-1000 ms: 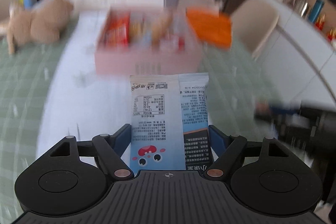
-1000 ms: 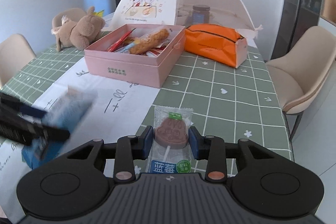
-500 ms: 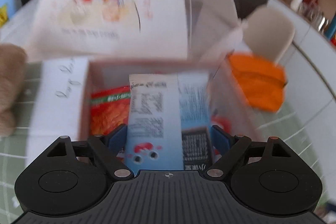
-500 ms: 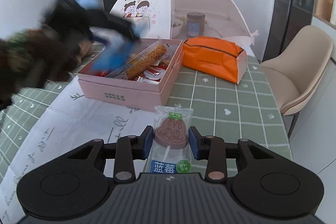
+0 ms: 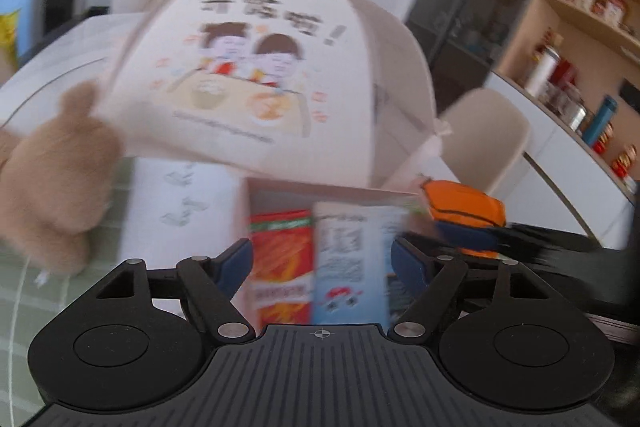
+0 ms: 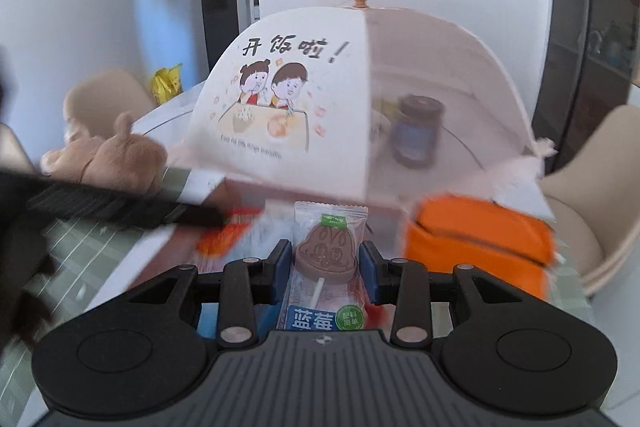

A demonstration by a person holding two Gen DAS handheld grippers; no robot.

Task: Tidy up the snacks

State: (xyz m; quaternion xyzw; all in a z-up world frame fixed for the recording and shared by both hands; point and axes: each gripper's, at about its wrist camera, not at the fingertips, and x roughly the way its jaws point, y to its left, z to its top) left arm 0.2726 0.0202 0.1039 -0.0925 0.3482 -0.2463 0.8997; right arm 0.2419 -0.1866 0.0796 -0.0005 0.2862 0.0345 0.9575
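My left gripper (image 5: 322,263) is open over the pink snack box (image 5: 276,193). The blue and white snack packet (image 5: 348,263) lies loose between the spread fingers, beside a red snack bag (image 5: 280,259) in the box. My right gripper (image 6: 325,263) is shut on a wrapped brown lollipop (image 6: 326,255) with a blue label, held over the same box, whose inside is blurred. The left gripper shows as a dark blur in the right wrist view (image 6: 120,205); the right gripper shows at the right of the left wrist view (image 5: 520,239).
A mesh food cover (image 6: 320,99) with a cartoon print stands just behind the box, a jar (image 6: 416,137) under it. An orange pouch (image 6: 476,239) lies right of the box. A plush bear (image 6: 108,157) sits at the left on the green checked tablecloth (image 6: 80,247). Chairs stand around.
My left gripper carried the blue packet into the box and opened, letting it go. My right gripper moved forward with the lollipop to just over the box.
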